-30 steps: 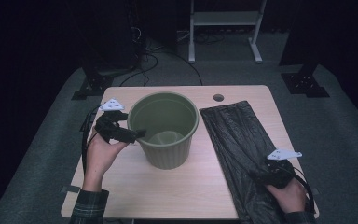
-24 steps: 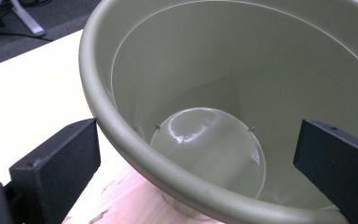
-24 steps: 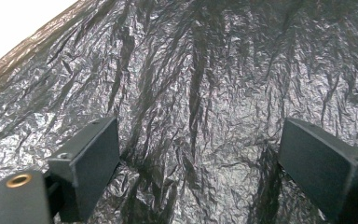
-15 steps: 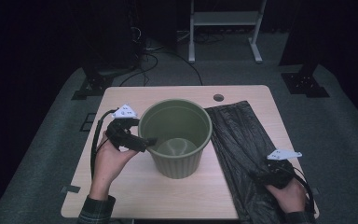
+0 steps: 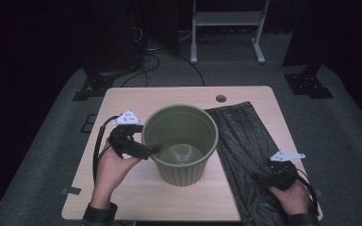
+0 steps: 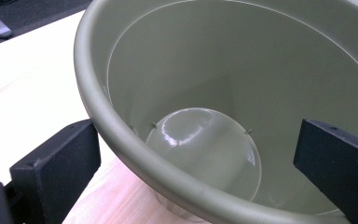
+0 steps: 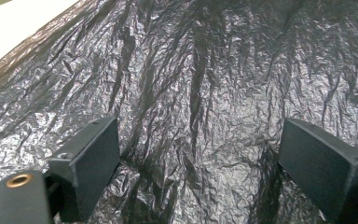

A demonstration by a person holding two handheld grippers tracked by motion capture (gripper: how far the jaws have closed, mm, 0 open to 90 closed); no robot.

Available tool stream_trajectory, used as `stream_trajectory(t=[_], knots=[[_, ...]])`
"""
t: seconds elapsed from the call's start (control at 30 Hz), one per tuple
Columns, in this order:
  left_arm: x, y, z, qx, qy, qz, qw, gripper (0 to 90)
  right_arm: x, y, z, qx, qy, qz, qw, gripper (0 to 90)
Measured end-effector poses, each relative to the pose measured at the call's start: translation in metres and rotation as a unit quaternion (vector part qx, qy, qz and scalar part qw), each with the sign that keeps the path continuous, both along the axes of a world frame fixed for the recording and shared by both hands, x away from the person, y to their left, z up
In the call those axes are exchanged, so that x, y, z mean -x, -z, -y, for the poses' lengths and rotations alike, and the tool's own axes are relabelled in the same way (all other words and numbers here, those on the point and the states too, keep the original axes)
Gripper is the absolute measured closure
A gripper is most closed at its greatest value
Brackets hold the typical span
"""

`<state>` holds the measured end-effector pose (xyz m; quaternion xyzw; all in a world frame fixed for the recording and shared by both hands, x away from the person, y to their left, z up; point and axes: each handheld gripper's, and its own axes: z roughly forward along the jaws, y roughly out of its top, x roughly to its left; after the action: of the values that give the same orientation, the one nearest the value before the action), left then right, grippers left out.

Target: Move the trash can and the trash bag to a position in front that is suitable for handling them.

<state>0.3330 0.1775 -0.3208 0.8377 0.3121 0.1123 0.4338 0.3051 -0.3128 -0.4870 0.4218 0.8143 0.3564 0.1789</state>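
An olive-green plastic bin stands upright and empty at the middle of the wooden table. My left gripper is at its left rim, open, with one jaw outside the wall and the other inside. In the left gripper view the rim runs between the wide-apart jaws of the left gripper, touching neither. A crumpled black plastic bag lies flat on the right side of the table. My right gripper hovers open over its near end; the bag spreads beyond the right gripper.
A round cable hole is in the table's far edge. Behind the table, on the dark floor, are a white rack, loose cables and black stand feet.
The bin and my left gripper have shifted to the right and a little nearer, so the bin now touches the bag's edge. The right gripper has stayed put.
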Motion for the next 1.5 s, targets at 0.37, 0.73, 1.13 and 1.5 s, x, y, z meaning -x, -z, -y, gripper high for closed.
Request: stream_trajectory(t=[0.37,0.73,1.13,1.5], knots=[[0.003,-0.014,-0.010,0.007,-0.009,0.025,0.9996,0.0,0.000,0.000,0.000,0.000,0.000,0.000,1.0000,11.7],[0.025,-0.021,-0.032,0.011,-0.014,0.040,0.9990,0.0,0.000,0.000,0.000,0.001,0.001,0.000,1.0000,11.4],[0.049,-0.004,-0.052,0.013,-0.032,0.049,0.9982,0.0,0.001,0.000,0.000,0.000,0.006,-0.001,1.0000,11.3],[0.055,0.031,-0.046,-0.003,-0.038,0.046,0.9982,0.0,0.002,0.000,0.000,0.002,-0.004,-0.002,1.0000,10.2]])
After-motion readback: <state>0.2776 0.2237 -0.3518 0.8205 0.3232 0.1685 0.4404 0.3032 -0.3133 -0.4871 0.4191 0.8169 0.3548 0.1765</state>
